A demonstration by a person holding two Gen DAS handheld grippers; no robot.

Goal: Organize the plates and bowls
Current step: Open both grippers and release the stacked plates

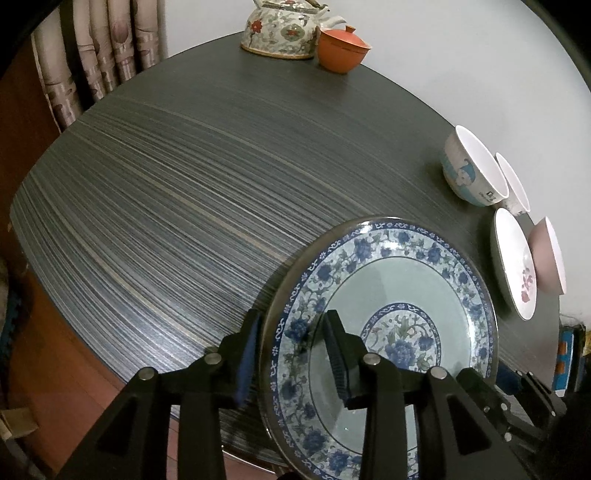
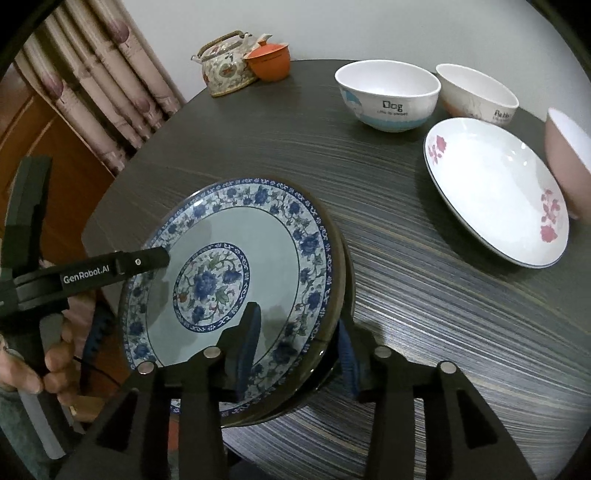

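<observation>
A blue-and-white floral plate (image 1: 391,280) (image 2: 229,229) lies at the near edge of the dark round table (image 1: 166,184). My left gripper (image 1: 293,321) straddles its left rim: one finger is outside the rim, the other over the plate's inside, and the jaws stand apart without pressing. From the right wrist view, the left gripper (image 2: 129,291) has one finger above the rim and one below. My right gripper (image 2: 298,317) straddles the plate's near right rim, open, its pads off the rim. Further right are a white plate with pink flowers (image 2: 495,192) (image 1: 513,262), a "Dog" bowl (image 2: 388,96) (image 1: 469,173), a second white bowl (image 2: 476,96) and a pink bowl (image 2: 565,155) (image 1: 546,254).
A floral teapot (image 1: 280,33) (image 2: 225,66) and an orange lidded cup (image 1: 341,48) (image 2: 269,61) stand at the table's far edge by the wall. A curtain (image 2: 110,74) and wooden furniture (image 2: 55,147) lie left of the table. A person's hand (image 2: 55,354) holds the left gripper's handle.
</observation>
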